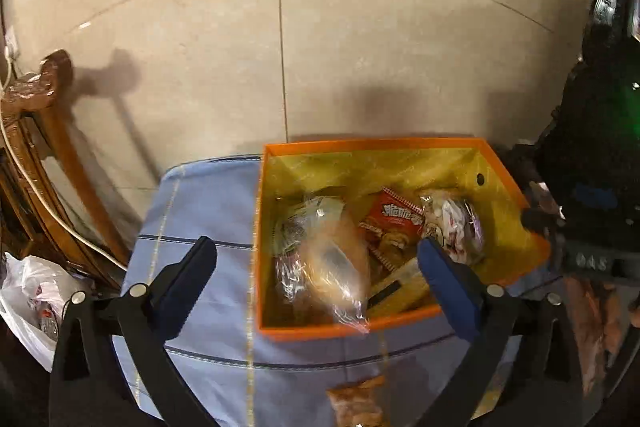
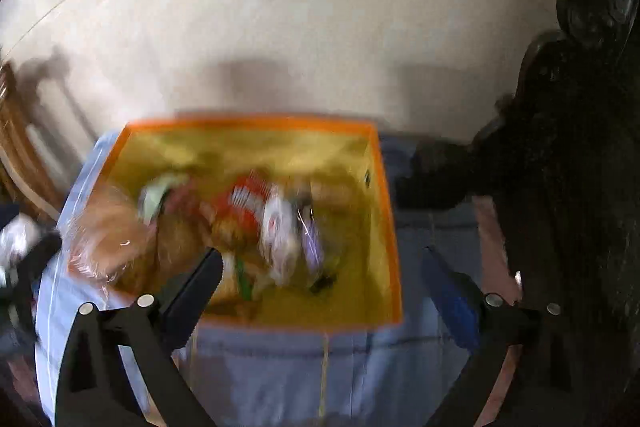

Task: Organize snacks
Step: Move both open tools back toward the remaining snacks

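An orange box (image 1: 472, 143) with a yellow inside stands on a blue cloth (image 1: 208, 211). It holds several snack packs: a red biscuit pack (image 1: 396, 219), a white wrapped pack (image 1: 456, 223) and others. A clear-wrapped bun (image 1: 340, 267) is blurred above the box's near left part. My left gripper (image 1: 316, 247) is open above the box, holding nothing. The box also shows in the right wrist view (image 2: 256, 125), blurred, with the bun (image 2: 112, 239) at its left rim. My right gripper (image 2: 320, 259) is open and empty above the box's near edge.
An orange snack pack (image 1: 356, 403) lies on the cloth in front of the box. A wooden chair (image 1: 40, 131) and a white plastic bag (image 1: 32, 303) stand at the left. A dark-clothed person (image 2: 568, 187) is at the right. Tiled floor lies beyond.
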`<state>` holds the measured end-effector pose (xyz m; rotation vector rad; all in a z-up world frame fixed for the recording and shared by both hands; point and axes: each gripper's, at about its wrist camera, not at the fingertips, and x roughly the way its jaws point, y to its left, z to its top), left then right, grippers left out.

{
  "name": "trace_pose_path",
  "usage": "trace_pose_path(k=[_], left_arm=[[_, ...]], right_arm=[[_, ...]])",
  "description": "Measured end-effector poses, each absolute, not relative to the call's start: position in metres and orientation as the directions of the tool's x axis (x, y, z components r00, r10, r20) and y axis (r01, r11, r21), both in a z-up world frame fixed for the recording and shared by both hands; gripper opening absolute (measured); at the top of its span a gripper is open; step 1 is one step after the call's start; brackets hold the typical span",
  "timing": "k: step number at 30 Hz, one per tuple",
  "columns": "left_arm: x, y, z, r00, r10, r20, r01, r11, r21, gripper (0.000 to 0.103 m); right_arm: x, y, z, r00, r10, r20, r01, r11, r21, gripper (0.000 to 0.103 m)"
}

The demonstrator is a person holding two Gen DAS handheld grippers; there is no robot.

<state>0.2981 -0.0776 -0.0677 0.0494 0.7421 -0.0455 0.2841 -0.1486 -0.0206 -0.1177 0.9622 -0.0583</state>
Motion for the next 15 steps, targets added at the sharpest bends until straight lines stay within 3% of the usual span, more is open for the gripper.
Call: trace_pose_path(k=[3,9,12,15], left_arm=[[0.276,-0.070,-0.087,0.697,-0.042,-0.716,0.079,0.997,0.018,0.099],[0.222,-0.058,-0.148,0.582,-0.105,-0.807,0.098,0.993,-0.059,0.099],[0.221,-0.063,-0.187,0.500,-0.077,-0.863,0.088,0.995,-0.038,0.099],[0.220,-0.067,-0.209,0.464,-0.154,-0.872,0.102,0.987,-0.121,0.099]], right_arm=[[0.242,-0.158,-0.035,0.548,-0.089,-0.832,-0.005,0.994,-0.110,0.099],[0.160,-0.172,-0.083,0.472,0.071,-0.879,0.000,0.997,0.081,0.099],[0.146,-0.172,-0.118,0.407,0.047,-0.912,0.021,0.998,0.060,0.099],[0.138,-0.171,-0.140,0.384,0.068,-0.921,0.039,0.995,0.089,0.099]])
